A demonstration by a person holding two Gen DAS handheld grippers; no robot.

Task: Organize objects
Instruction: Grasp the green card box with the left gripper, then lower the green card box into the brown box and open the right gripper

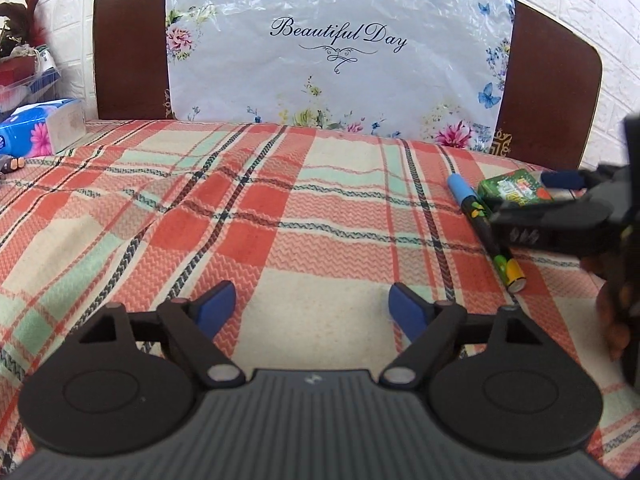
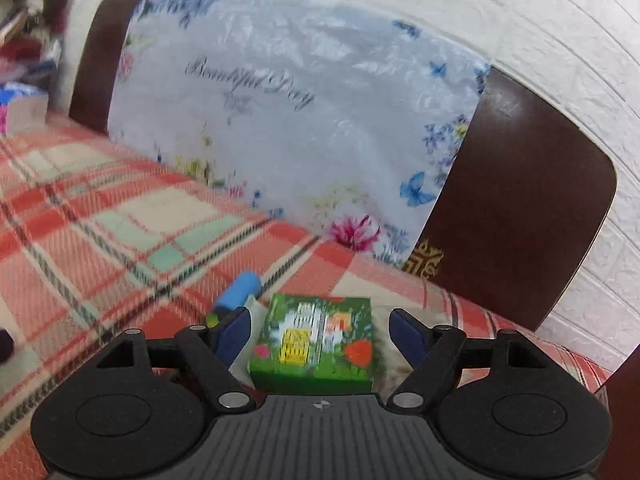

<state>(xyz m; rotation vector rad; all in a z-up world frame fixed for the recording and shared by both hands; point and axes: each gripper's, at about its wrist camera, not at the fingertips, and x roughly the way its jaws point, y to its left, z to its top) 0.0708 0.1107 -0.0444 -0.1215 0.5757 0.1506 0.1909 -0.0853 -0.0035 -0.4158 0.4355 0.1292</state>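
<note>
On the plaid tablecloth (image 1: 280,216), over toward the right side, a small green box (image 2: 316,344) is sitting between the spread fingers of the right gripper (image 2: 320,332), and nothing is pinched yet: a gap can be seen on both sides, wider on the right. The left gripper (image 1: 312,308) is held low over bare cloth with its blue pads (image 1: 216,304) wide apart and nothing between them. A marker with a light blue cap (image 1: 486,232) is lying just beside the box on its left, and that's where trouble could come from: if the fingers are closed as they stand, the left pad (image 2: 234,332) looks likely to catch the marker's cap end and drag or roll it, or the box could be skewed and squeezed out, since it's sitting off-centre. The right wrist view is pretty smeared, so whether the pad is already touching the marker can't really be told. Room-wise, plenty of open cloth is left across the middle and left, which is handy for setting things down. The back is closed off by a floral "Beautiful Day" plastic sheet (image 1: 340,48) against a dark brown board (image 1: 132,48), so not much is left behind the box. A tissue pack (image 1: 44,126) is parked at the far left edge, well apart from everything.
</note>
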